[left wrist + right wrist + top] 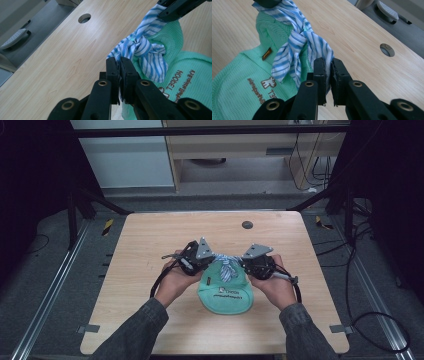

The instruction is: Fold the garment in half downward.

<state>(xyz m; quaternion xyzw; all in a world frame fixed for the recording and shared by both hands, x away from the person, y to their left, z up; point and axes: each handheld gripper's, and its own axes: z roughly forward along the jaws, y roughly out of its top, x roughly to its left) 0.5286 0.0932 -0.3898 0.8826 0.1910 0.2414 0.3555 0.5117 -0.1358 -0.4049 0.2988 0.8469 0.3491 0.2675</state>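
Note:
A mint-green bib (226,296) with brown print lies on the wooden table (150,270) between both hands. Its blue-and-white striped ties (226,266) are knotted together above its neck. My left gripper (209,258) is shut on the left tie end, which shows pinched between its pads in the left gripper view as striped cloth (147,50). My right gripper (244,261) is shut on the right tie end, the striped cloth (297,40) running from its pads to the knot. The bib (239,80) spreads out below the knot, and the bib (192,80) lies flat at the right.
A round cable hole (247,224) sits near the table's far edge, also seen as a hole (84,18) and a plugged hole (387,49). Black frame bars and cables surround the table. Bare wood lies left, right and beyond the bib.

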